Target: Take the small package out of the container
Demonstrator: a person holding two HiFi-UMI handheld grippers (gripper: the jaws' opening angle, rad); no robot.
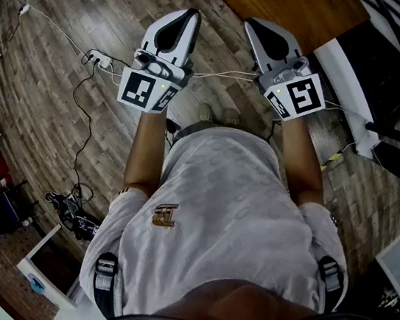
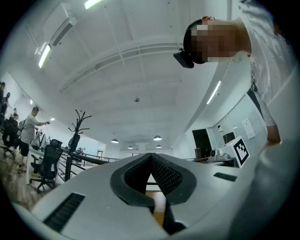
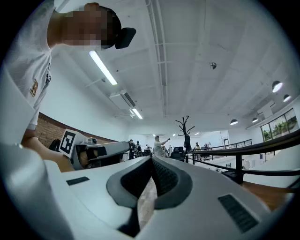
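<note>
The left tongs (image 2: 151, 156) are sitting fully closed, their black pads (image 2: 165, 174) meeting at the tips with nothing between them. The right tongs (image 3: 151, 158) are pinched together in the same way and are holding nothing. Both are pointing slightly upward into a large room, side by side and a little apart. Each one's marker cube is showing at the other's side.

From the head view, the person's forearms are reaching forward from a white shirt (image 1: 222, 211). They are holding both tongs above a wood-plank floor (image 1: 63, 31). A white cable (image 1: 56, 27) is running across the floor to the left of the left tongs and ending at a power strip (image 1: 96, 59) just beside them. The brown tabletop (image 1: 283, 0) is lying just ahead of the right tongs. A coat stand (image 2: 78, 123) is standing far ahead of the tongs.

The small package and the container are not showing in any view, so I cannot tell where they are.
</note>
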